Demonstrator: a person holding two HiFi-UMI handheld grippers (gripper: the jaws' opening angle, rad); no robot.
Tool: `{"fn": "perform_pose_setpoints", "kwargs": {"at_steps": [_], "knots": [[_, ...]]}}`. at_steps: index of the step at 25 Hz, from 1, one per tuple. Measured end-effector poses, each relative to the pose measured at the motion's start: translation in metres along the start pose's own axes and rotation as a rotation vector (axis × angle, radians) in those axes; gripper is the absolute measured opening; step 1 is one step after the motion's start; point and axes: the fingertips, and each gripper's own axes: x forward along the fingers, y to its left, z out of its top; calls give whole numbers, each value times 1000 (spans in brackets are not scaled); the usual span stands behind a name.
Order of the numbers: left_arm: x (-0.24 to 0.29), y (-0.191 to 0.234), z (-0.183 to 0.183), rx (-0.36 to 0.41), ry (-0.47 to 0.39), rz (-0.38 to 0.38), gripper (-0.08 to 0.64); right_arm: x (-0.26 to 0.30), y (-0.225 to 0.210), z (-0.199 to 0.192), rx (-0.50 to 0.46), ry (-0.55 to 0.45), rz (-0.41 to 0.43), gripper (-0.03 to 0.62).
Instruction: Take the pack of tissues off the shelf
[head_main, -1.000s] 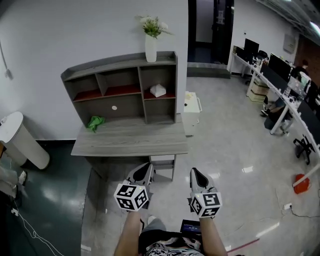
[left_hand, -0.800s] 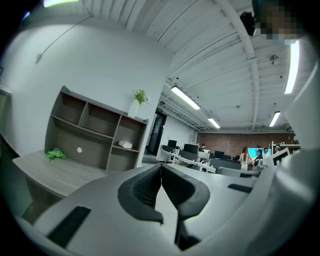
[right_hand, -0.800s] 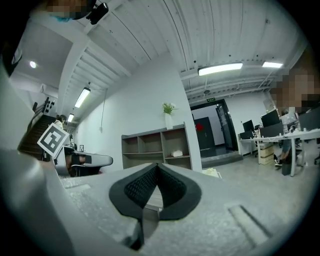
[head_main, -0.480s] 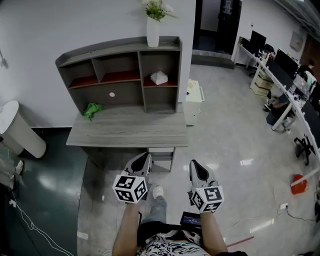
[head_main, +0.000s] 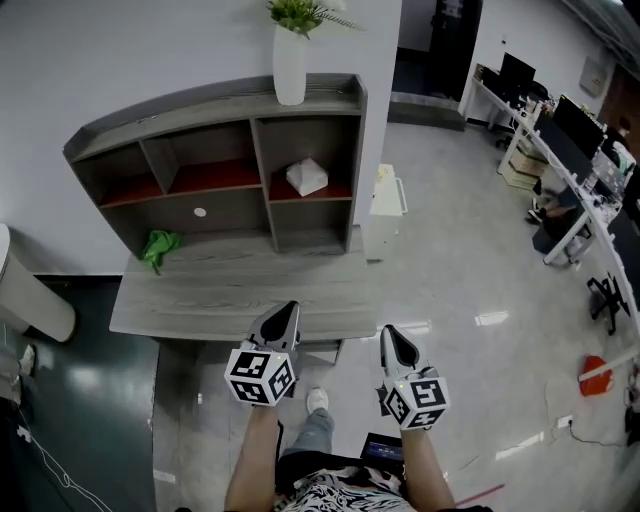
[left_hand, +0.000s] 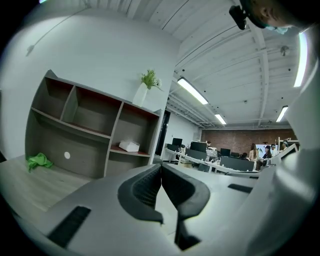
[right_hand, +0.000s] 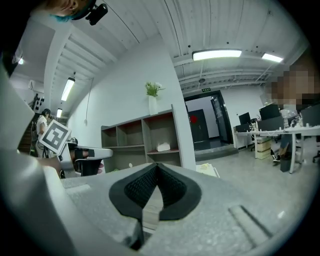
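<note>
At desk (head_main: 230, 295) near edge: left tool (head_main: 289, 310), right tool (head_main: 389, 334) pressed together, empty; grasp not yet due. Pack of tissues (head_main: 307, 177) in shelf (head_main: 215, 106) upper right compartment, well apart.

The plant (head_main: 296, 13) is cropped by the top edge.

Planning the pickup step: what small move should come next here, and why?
Probably open the right gripper and reach it toward the pack of tissues: its jaws are shut, and the pack sits far off in the shelf's upper right compartment.
</note>
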Motion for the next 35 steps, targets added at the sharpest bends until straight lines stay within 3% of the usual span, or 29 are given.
{"fn": "perform_pose_setpoints", "kwargs": {"at_steps": [7, 16, 26, 35], "knots": [[105, 62, 32, 32, 13, -10, 9, 106, -40, 20, -20, 37, -30, 5], [198, 115, 50, 58, 36, -31, 9, 206, -67, 31, -20, 52, -30, 5], [233, 128, 53, 47, 39, -41, 9, 224, -91, 34, 1, 53, -77, 5], [240, 134, 58, 50, 26, -20, 9, 235, -94, 39, -14, 49, -49, 5]]}}
